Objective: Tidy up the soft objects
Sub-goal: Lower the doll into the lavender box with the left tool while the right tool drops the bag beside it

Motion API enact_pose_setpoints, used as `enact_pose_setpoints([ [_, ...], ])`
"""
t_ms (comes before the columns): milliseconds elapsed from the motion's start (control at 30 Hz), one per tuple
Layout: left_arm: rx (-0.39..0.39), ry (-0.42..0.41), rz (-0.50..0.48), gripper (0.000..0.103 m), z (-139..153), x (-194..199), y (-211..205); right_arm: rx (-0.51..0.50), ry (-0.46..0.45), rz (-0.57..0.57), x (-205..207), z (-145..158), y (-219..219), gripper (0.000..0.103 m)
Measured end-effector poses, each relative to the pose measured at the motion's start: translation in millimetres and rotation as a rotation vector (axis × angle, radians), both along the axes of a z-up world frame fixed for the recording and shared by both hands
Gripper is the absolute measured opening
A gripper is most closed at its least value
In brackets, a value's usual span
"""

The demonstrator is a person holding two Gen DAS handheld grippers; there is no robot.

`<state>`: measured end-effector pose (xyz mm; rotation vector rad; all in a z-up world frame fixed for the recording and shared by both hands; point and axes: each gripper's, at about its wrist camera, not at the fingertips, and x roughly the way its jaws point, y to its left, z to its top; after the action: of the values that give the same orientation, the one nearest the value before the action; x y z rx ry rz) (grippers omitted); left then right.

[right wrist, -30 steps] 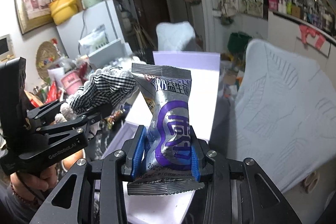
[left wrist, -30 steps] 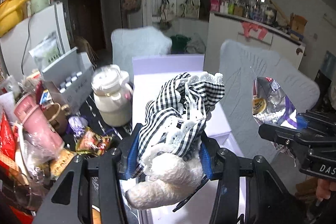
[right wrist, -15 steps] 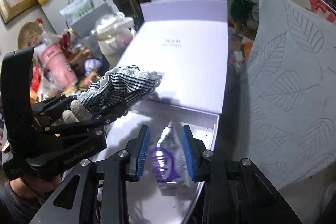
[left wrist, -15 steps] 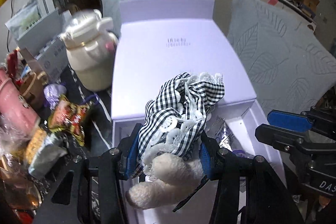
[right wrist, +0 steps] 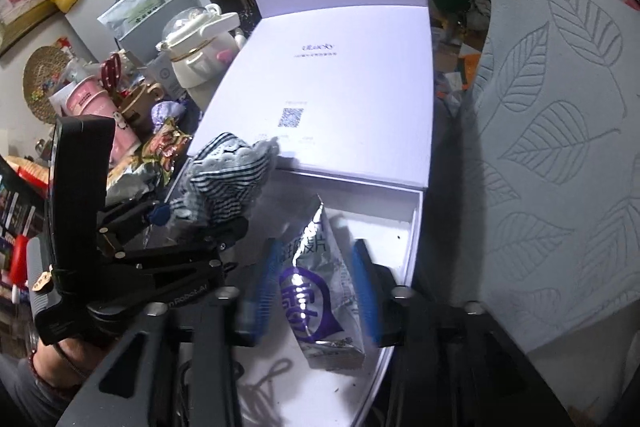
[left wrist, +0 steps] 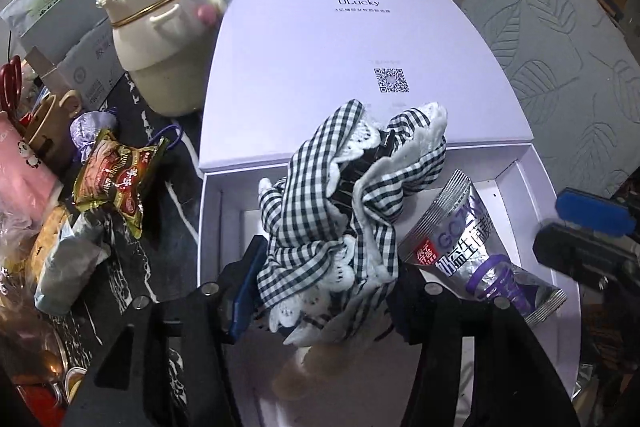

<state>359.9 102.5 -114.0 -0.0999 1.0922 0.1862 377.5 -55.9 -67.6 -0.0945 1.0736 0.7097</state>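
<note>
A plush toy in a black-and-white checked dress [left wrist: 344, 211] hangs between the fingers of my left gripper [left wrist: 324, 287], whose jaws are opening. Its blurred white body sags below them, over the open white box [left wrist: 208, 227]. The left blue pad [left wrist: 244, 291] stands at the cloth's edge and the other pad is hidden. A silver and purple snack bag [right wrist: 316, 307] lies inside the box [right wrist: 416, 239]. My right gripper [right wrist: 316, 287] straddles the bag, its jaws opening and its pads clear of it. The same bag [left wrist: 468, 251] shows beside the toy.
The box lid [left wrist: 340, 47] lies flat behind the box. Left of it stand a cream lidded jug [left wrist: 160, 39], a purple pouch [left wrist: 90, 131] and a red-gold snack packet [left wrist: 116, 179] among clutter. A leaf-patterned cushion [right wrist: 560, 147] fills the right side.
Both grippers came down over the box. The right gripper let go of the snack bag, which now lies in the box. The left jaws widened and the toy sagged.
</note>
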Motion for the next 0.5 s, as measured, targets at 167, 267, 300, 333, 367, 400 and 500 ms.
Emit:
enact_pose_setpoints([
  [167,0.012,-0.008,-0.021,0.083,7.7,-6.6,-6.0,-0.008,0.011,-0.018,-0.3,-0.2,-2.1,0.051],
  [267,0.017,-0.020,-0.015,0.083,16.9,-10.9,-7.5,-0.016,0.011,-0.027,-3.0,0.8,-4.5,0.052],
  [300,0.010,-0.022,-0.013,0.083,19.6,-12.1,-7.6,-0.020,0.009,-0.028,-4.6,1.4,-5.0,0.057],
  [333,0.004,-0.025,-0.008,0.083,22.7,-13.7,-7.5,-0.028,0.006,-0.026,-6.6,2.2,-4.7,0.058],
  [367,0.001,-0.031,-0.004,0.083,25.8,-15.3,-7.3,-0.036,0.001,-0.024,-8.7,3.6,-4.3,0.060],
  [400,0.000,-0.038,-0.001,0.083,29.5,-17.4,-6.5,-0.038,-0.003,-0.023,-10.2,4.8,-4.1,0.060],
  [500,-0.029,-0.060,-0.007,0.083,41.4,-26.4,-6.5,-0.027,-0.014,-0.021,-15.9,14.2,-5.3,0.060],
])
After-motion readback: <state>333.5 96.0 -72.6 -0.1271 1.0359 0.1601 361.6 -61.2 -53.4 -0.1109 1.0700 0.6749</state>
